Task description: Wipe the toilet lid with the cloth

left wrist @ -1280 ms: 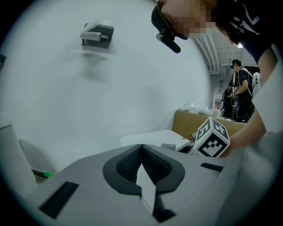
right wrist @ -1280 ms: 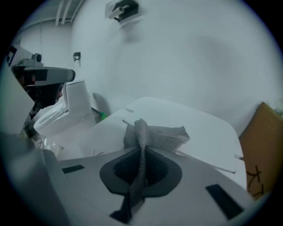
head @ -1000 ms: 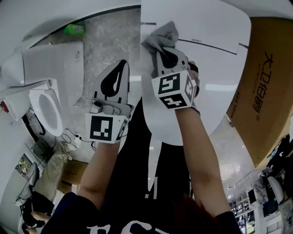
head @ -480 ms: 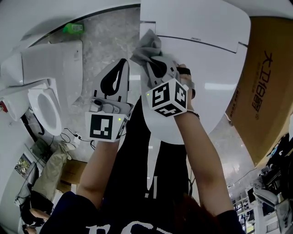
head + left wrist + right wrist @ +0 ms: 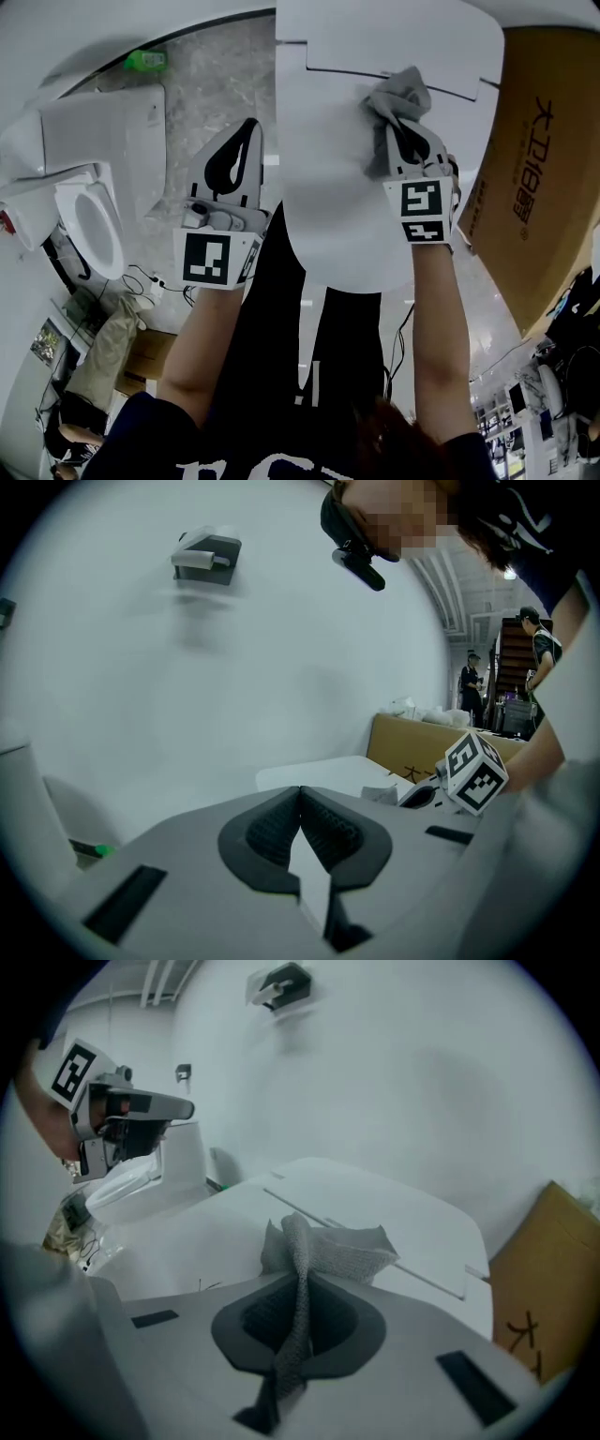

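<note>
Spare toilet bowl (image 5: 89, 216) far left, not involved. Next, left tongs (image 5: 246, 136): closed on nothing, held just off the left edge of the toilet lid (image 5: 323, 178), apart from it. Further right, cloth (image 5: 397, 94) pinched in the right tongs (image 5: 405, 136), bunched ahead of them and pressed on the lid near the hinge line. Half a second back it sat at the lid's left edge; the stroke has swept across. Upper band likely covered, nearer part probably still to do. Beyond the right edge, cardboard box (image 5: 539, 159).
</note>
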Demonstrator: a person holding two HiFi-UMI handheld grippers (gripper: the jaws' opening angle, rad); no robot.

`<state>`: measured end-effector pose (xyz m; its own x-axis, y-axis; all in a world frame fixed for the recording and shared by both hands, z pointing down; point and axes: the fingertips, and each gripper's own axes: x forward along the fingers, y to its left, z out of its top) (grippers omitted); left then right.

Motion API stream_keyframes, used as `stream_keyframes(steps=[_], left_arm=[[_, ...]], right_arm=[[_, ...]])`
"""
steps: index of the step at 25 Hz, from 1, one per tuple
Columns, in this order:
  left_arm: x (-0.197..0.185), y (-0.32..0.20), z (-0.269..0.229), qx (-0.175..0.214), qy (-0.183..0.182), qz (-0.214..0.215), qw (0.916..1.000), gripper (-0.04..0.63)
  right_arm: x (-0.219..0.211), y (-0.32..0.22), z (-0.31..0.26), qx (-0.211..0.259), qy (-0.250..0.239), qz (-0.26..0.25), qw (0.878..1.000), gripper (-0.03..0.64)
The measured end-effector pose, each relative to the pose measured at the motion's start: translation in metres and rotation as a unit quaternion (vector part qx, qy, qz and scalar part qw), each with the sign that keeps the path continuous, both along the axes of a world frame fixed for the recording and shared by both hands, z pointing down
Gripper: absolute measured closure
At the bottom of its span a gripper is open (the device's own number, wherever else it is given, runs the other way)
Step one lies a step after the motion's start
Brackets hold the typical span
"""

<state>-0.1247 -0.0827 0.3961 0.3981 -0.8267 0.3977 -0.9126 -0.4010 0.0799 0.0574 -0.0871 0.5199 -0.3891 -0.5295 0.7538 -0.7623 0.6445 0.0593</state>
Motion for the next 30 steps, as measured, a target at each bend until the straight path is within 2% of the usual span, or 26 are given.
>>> stream_keyframes(steps=[8, 13, 17, 21, 23, 26, 30], left_arm=[[0.011, 0.006, -0.003, 0.004, 0.005, 0.009, 0.9999, 0.580], [0.011, 0.007, -0.004, 0.006, 0.002, 0.012, 0.9999, 0.580], [0.009, 0.008, -0.007, 0.008, 0.005, 0.010, 0.9999, 0.580], [0.007, 0.008, -0.007, 0.008, 0.009, 0.010, 0.9999, 0.580], [0.005, 0.009, -0.007, 0.008, 0.010, 0.008, 0.9999, 0.580], [0.003, 0.012, -0.005, 0.006, 0.012, 0.006, 0.9999, 0.580], [-0.002, 0.014, -0.002, 0.002, 0.007, 0.004, 1.0000, 0.580]], right_arm=[[0.126, -0.002, 0.004, 0.001, 0.044, 0.124, 0.991, 0.592], [0.169, 0.004, 0.006, 0.001, 0.060, 0.177, 0.982, 0.592], [0.193, 0.016, 0.006, -0.001, 0.032, 0.249, 0.968, 0.592], [0.192, 0.023, 0.006, 0.002, 0.020, 0.293, 0.956, 0.592], [0.183, 0.025, 0.006, 0.003, 0.014, 0.300, 0.954, 0.592], [0.155, 0.025, 0.005, 0.004, 0.014, 0.275, 0.961, 0.592], [0.089, 0.020, 0.004, 0.002, 0.006, 0.194, 0.981, 0.592]])
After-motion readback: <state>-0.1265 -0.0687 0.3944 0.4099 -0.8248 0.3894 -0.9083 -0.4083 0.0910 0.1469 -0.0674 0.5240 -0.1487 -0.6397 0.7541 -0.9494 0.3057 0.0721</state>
